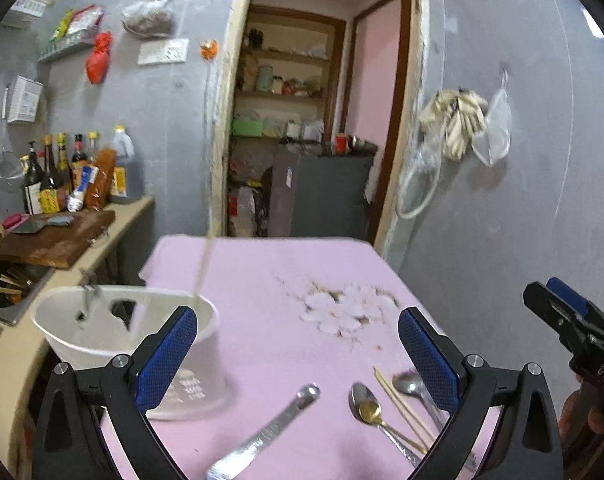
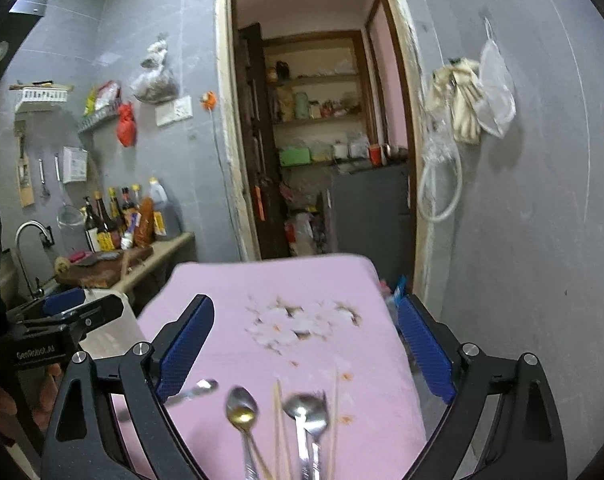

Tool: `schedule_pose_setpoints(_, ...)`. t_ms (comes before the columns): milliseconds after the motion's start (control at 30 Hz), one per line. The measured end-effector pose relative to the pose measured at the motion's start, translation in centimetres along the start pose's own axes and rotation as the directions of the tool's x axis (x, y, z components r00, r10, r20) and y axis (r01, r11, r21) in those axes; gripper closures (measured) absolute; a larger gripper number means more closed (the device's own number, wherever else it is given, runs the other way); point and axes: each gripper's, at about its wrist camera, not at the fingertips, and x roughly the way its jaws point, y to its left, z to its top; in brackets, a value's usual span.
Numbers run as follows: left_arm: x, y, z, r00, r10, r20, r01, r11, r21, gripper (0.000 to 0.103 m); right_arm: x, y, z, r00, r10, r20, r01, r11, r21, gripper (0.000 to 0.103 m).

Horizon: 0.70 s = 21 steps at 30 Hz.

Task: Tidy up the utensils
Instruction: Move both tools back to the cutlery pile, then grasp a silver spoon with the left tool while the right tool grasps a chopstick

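Nearby, white holder [image 1: 141,340] left of scattered spoons [image 1: 372,404].

The left gripper [image 2: 61,320] reads "GenRobot.AI"; the right gripper [image 1: 574,320] reads "DAS".

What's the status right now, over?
Both tongs, left and right, open, empty. Spoons, chopsticks on pink table; white holder left. Nothing blocking.

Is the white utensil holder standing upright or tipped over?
Upright. The white utensil holder stands on its base at the pink table's left edge, mouth up, with one chopstick leaning inside.
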Motion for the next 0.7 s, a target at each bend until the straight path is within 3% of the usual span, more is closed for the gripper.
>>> schedule_pose_setpoints(200, 3.3, -1.5, -2.6, 0.996, 0.014, -0.086, -0.009, 0.998, 0.059, 0.002, 3.9, -2.8, -3.2, 0.994, 0.016, -0.109, -0.010, 0.999, 0.051, 0.013)
schedule_pose_setpoints(367, 6.4, -1.5, -4.1, 0.981, 0.005, -0.192, 0.012, 0.996, 0.090, 0.002, 7.9, -4.0, -5.5, 0.973, 0.061, -0.223, -0.041, 0.995, 0.095, 0.013)
schedule_pose_setpoints(500, 8.4, -1.3, -4.8, 0.964, -0.004, -0.267, 0.035, 0.993, 0.110, 0.013, 10.3, -3.9, -7.0, 0.954, 0.087, -0.288, -0.065, 0.994, 0.086, 0.015)
schedule_pose_setpoints(600, 10.0, -1.1, -5.6, 0.941, 0.003, -0.337, 0.040, 0.992, 0.120, 0.026, 12.1, -3.8, -7.8, 0.937, 0.101, -0.334, -0.076, 0.993, 0.088, 0.027)
schedule_pose_setpoints(700, 11.1, -0.9, -6.4, 0.919, 0.002, -0.395, 0.042, 0.994, 0.103, 0.033, 13.5, -4.0, -8.2, 0.923, 0.110, -0.370, -0.077, 0.992, 0.104, 0.046)
